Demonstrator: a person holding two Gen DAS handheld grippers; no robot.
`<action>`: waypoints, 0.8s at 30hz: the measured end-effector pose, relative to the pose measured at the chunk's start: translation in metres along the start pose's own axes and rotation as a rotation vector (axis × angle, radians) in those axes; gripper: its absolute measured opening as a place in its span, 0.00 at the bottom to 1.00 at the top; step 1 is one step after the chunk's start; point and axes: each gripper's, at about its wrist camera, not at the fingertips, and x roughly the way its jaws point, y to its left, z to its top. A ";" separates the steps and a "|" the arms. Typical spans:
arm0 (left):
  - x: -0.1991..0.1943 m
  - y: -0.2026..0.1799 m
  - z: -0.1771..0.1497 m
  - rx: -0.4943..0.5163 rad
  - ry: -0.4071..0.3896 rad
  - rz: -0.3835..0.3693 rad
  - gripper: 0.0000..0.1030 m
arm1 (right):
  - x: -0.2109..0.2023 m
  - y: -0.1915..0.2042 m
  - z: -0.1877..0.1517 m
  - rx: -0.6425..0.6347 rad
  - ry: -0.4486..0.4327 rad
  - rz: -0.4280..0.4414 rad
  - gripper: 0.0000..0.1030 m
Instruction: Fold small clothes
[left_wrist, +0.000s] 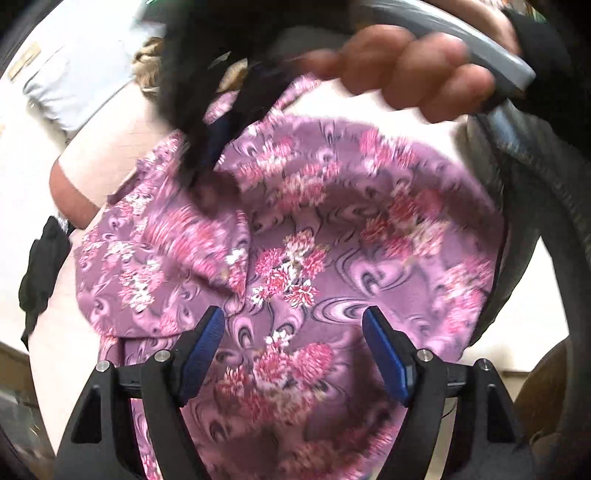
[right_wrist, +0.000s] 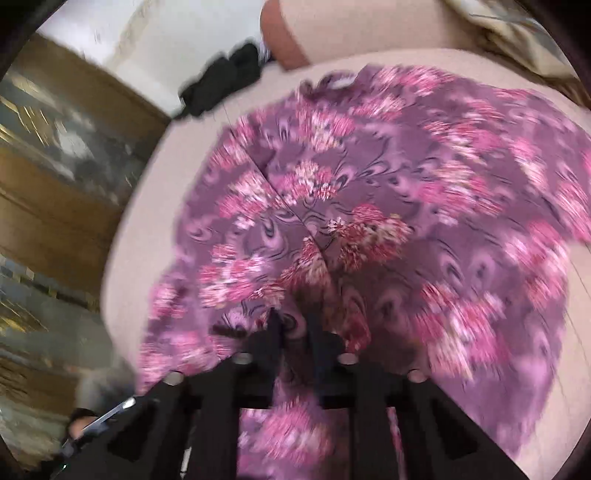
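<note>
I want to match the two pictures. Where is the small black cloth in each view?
Left wrist view: the small black cloth lies at the far left edge, on the pale surface, left of the purple floral garment.
Right wrist view: the cloth is at upper left, beyond the garment.
Shared landmark: the floral garment.

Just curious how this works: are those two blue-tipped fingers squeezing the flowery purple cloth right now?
No, the left gripper stands open, its blue pads apart above the purple floral garment.
</note>
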 end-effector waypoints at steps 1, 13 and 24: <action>-0.008 0.002 0.000 -0.017 -0.023 -0.010 0.74 | -0.019 0.000 -0.009 0.000 -0.030 0.016 0.09; -0.036 0.076 -0.005 -0.449 -0.066 0.007 0.79 | -0.108 -0.016 -0.111 -0.004 -0.142 -0.175 0.73; -0.044 0.193 -0.106 -1.177 -0.027 0.093 0.79 | -0.022 -0.016 -0.075 -0.010 0.050 -0.325 0.08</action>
